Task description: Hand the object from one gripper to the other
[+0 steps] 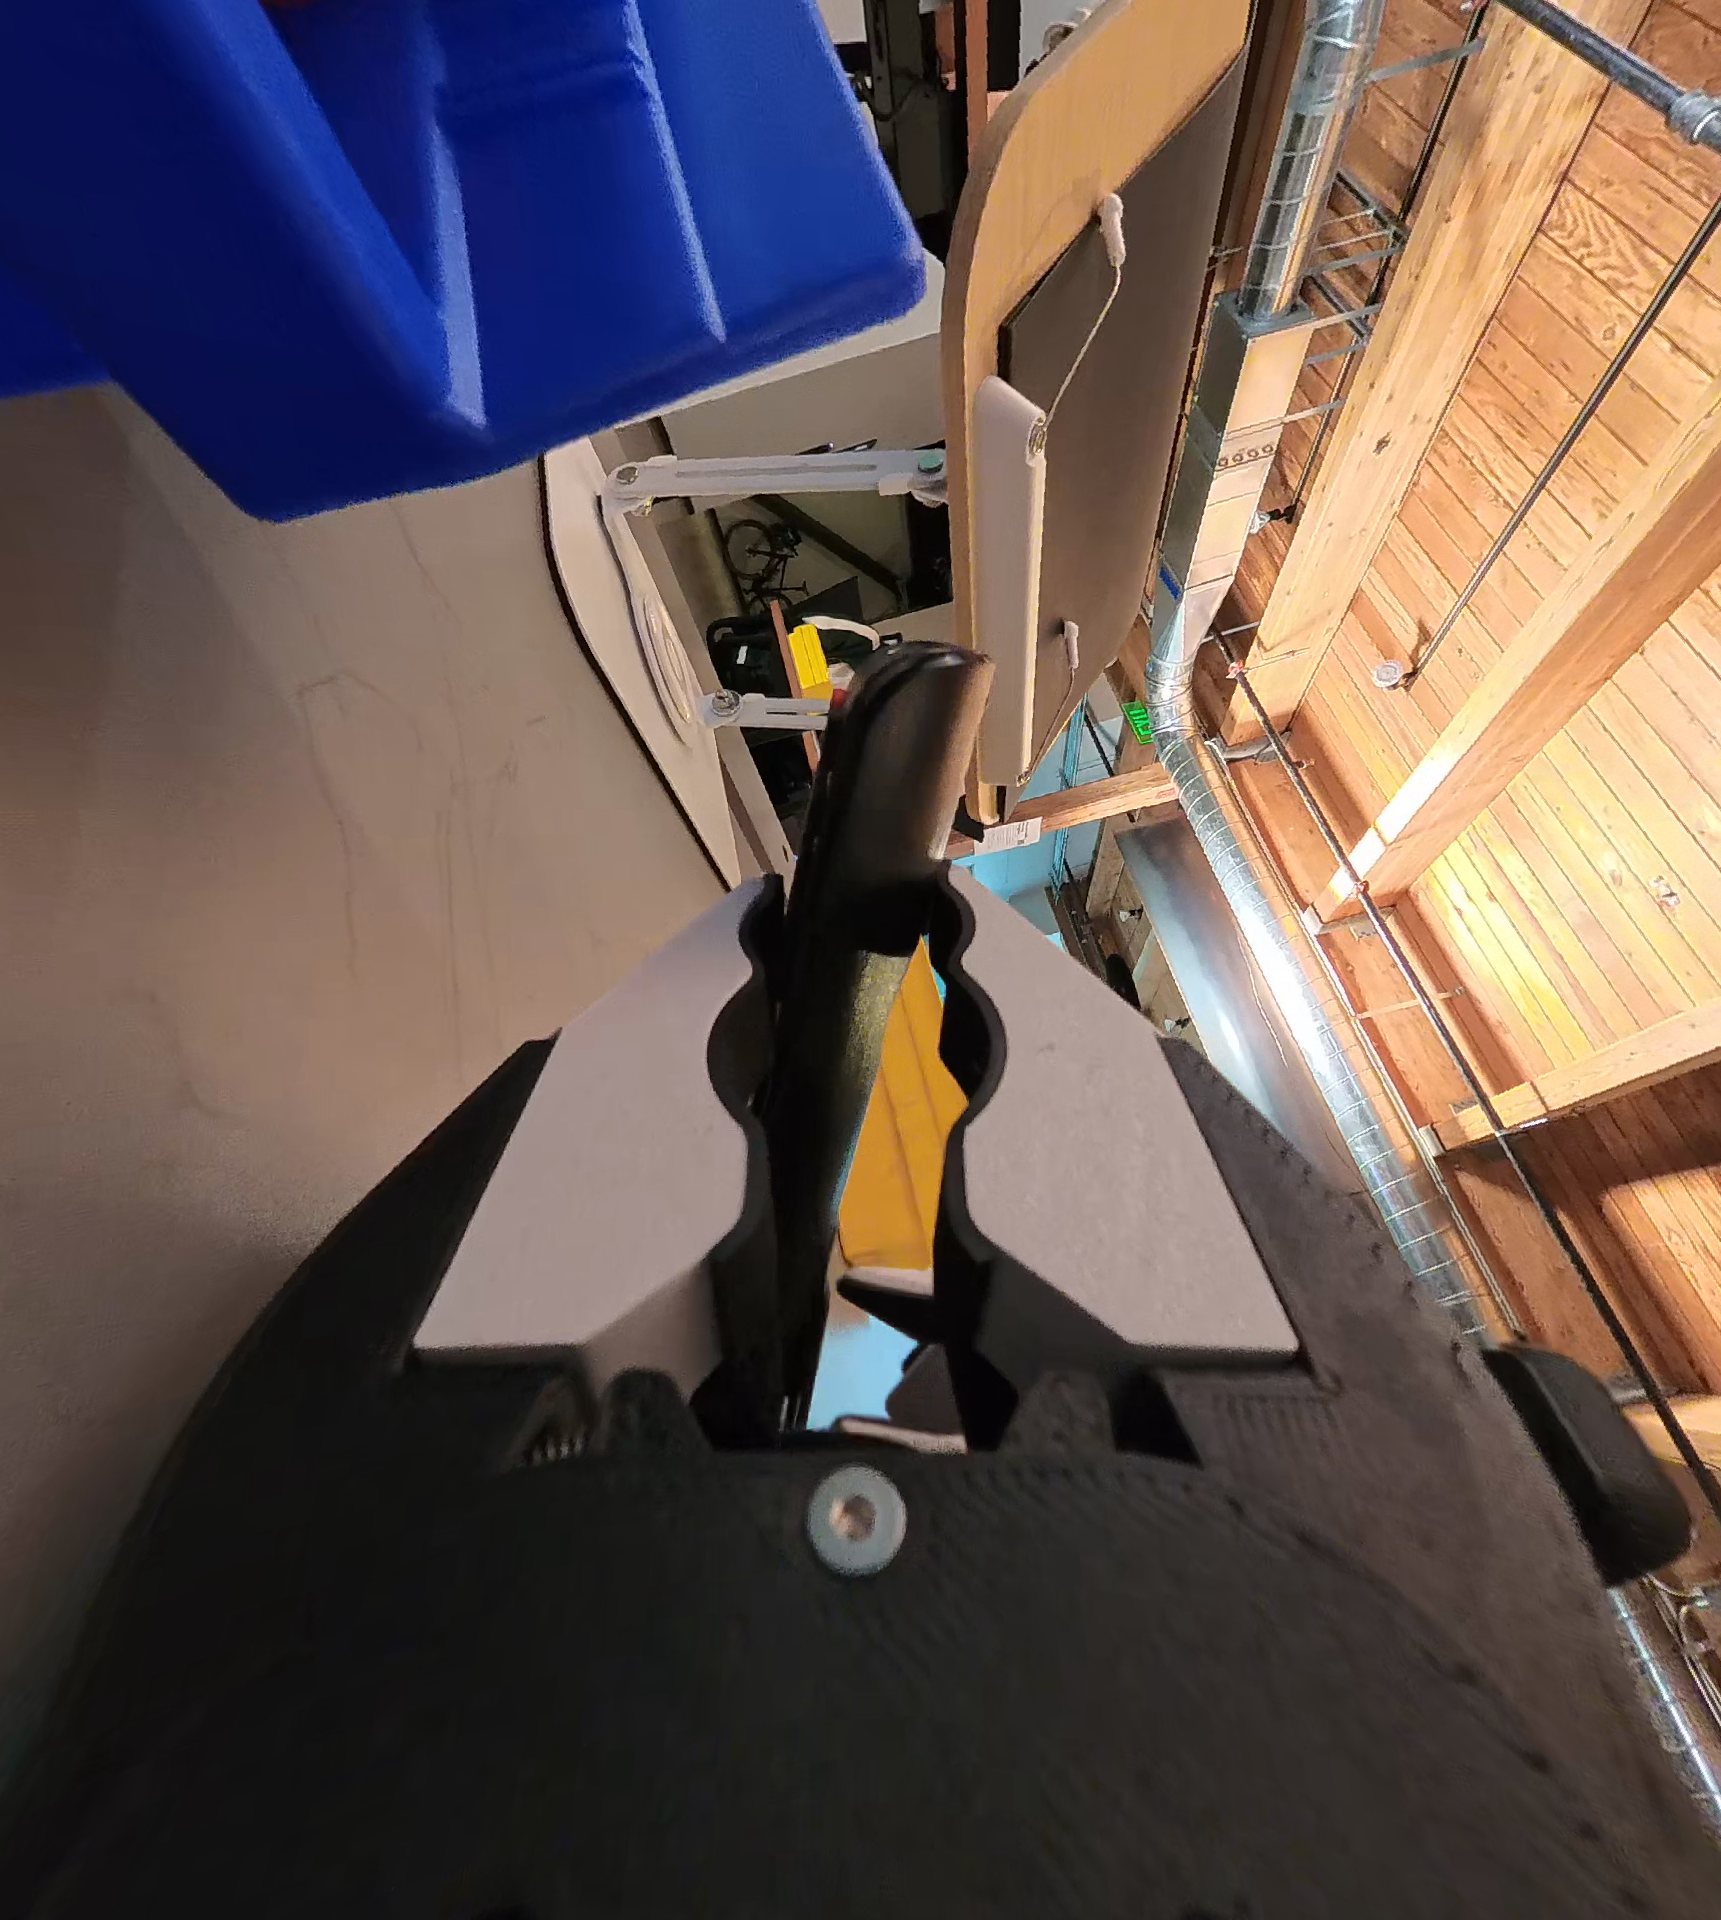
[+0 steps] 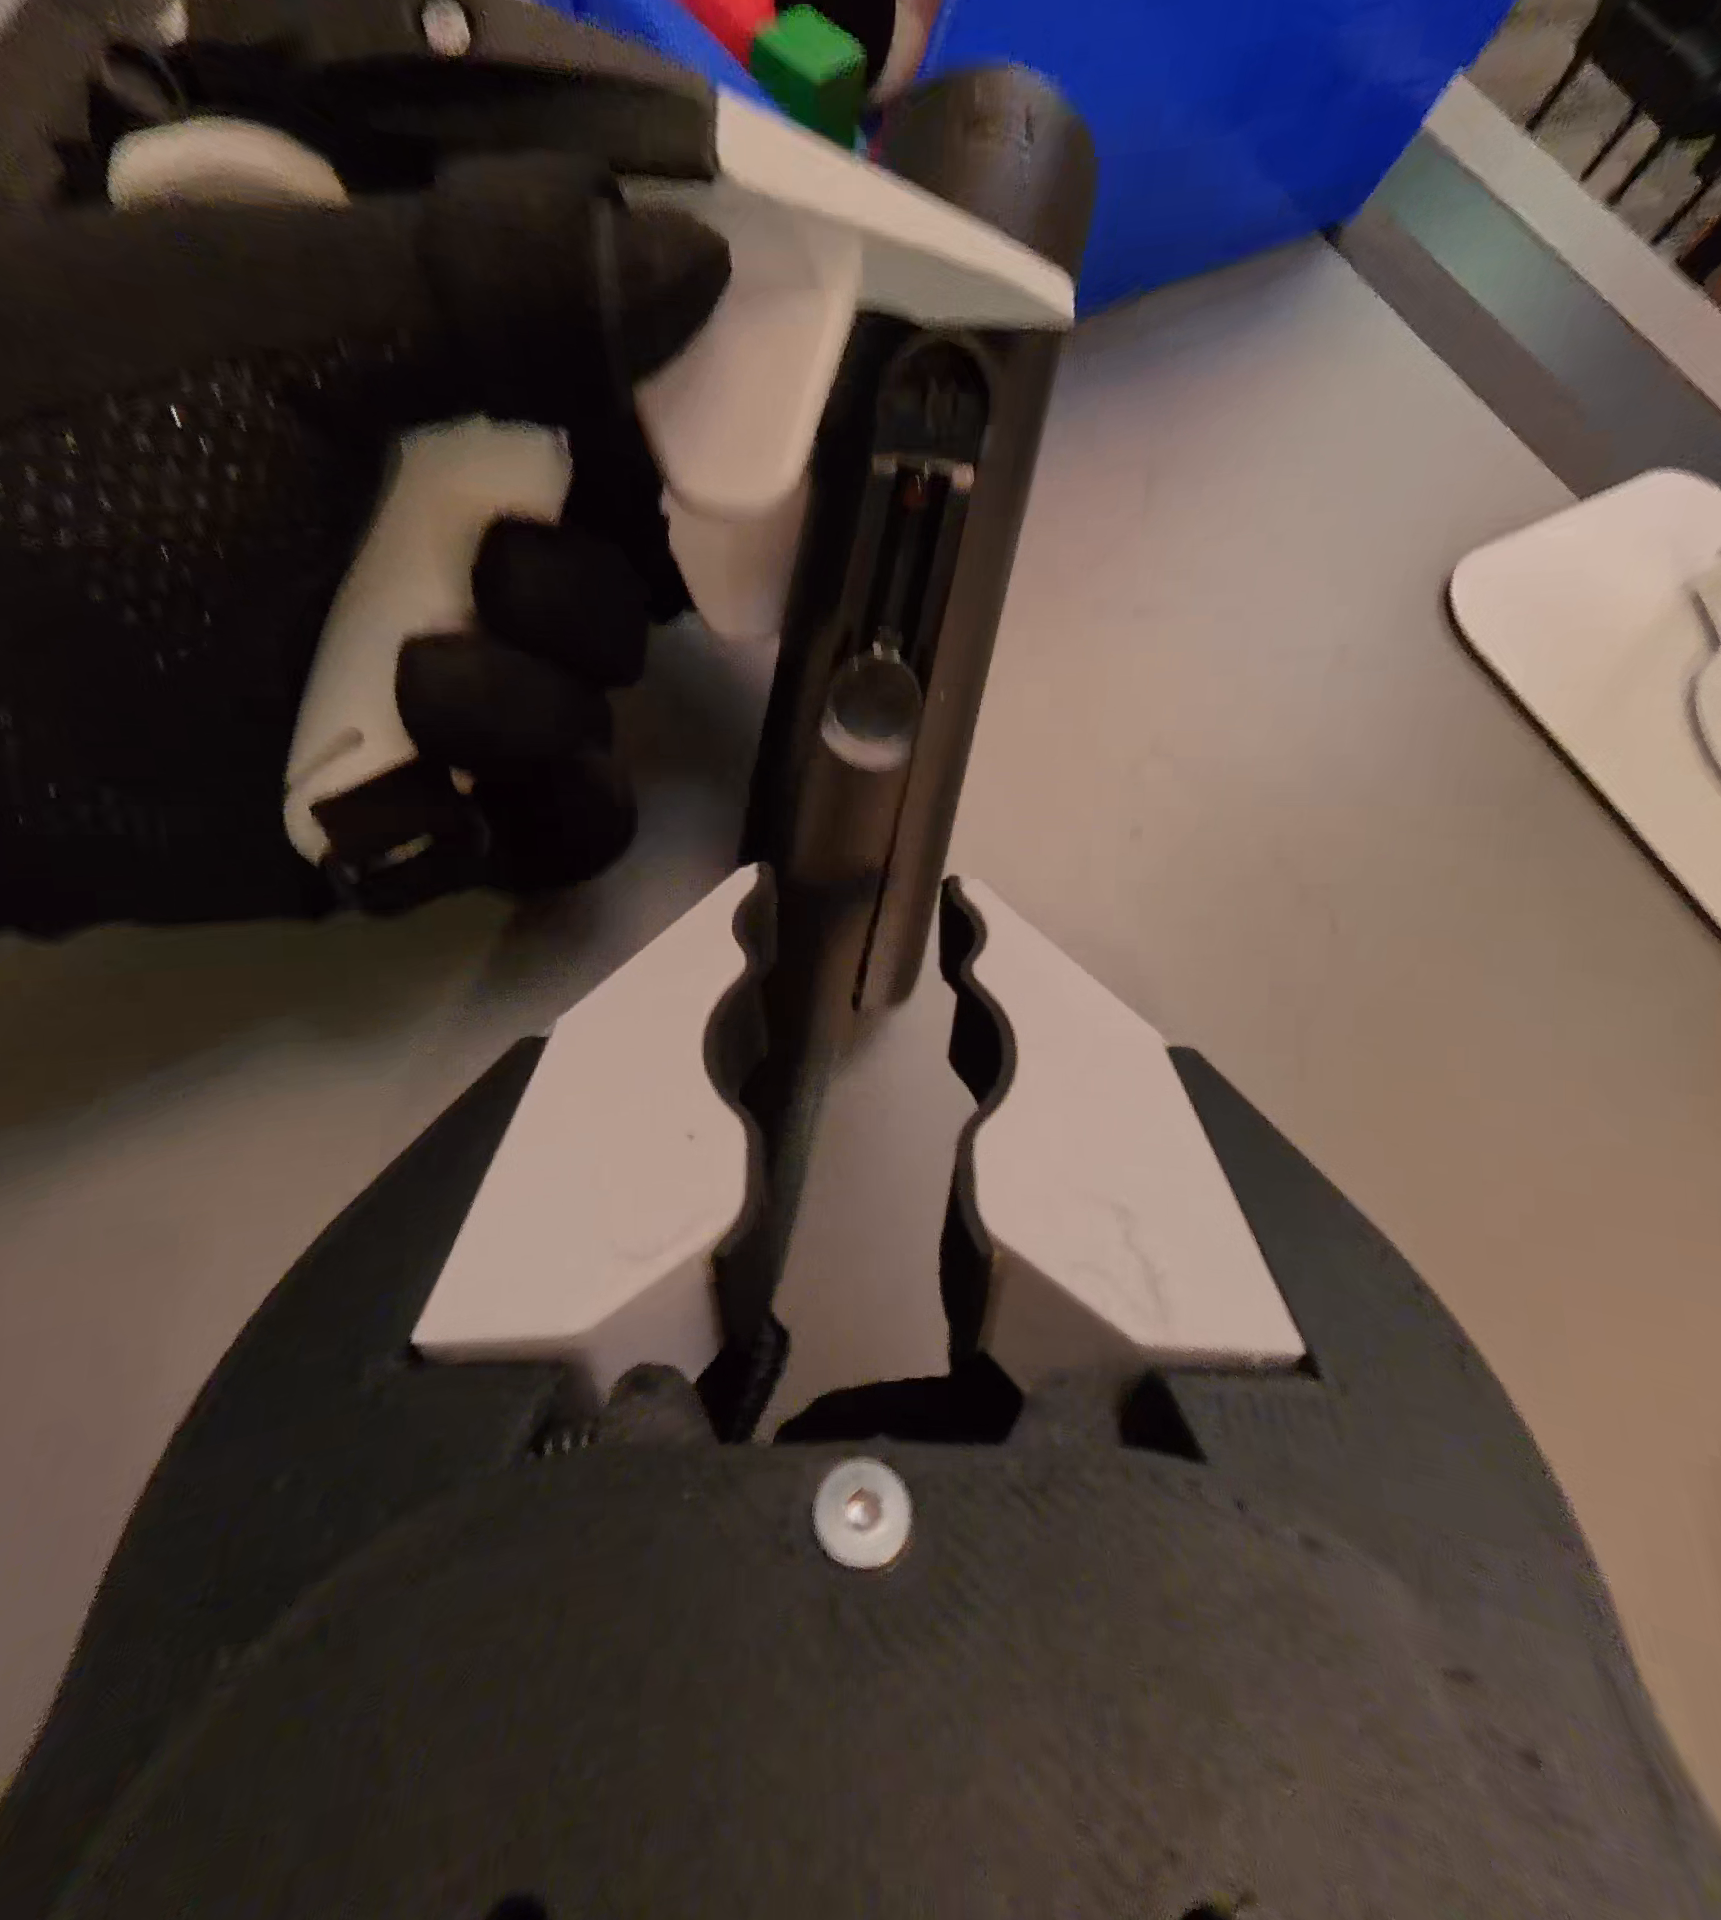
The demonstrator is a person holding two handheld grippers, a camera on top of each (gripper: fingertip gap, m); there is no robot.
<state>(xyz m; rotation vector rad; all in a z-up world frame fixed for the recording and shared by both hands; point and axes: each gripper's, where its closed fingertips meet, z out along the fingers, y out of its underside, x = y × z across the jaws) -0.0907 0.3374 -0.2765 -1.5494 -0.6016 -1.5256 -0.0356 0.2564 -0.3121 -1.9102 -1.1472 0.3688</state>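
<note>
Because the dark tube-shaped object has to pass from one tool to the other, it is held out in open air above the grey table with a free end for each to take. In the right wrist view it runs from about 12 o'clock down to the centre. The left gripper, carried by a gloved hand coming in from 9 o'clock, is clamped across its upper part, white fingers pressed against its side. That hold leaves the lower end bare, which seems the reason for gripping so high.

The right gripper has its jaws parted, and the lower end of the object sits between the fingertips. It lies against the finger at the 9 o'clock side, with a visible gap to the other, so I judge this grip not yet made.

In the left wrist view the left gripper is turned on its side, the object pinched between the tips and pointing toward 12 o'clock. A blue bin sits at 11 o'clock.

Closing the right jaws squarely before the left lets go looks like what comes next; releasing early risks a drop onto the table.
</note>
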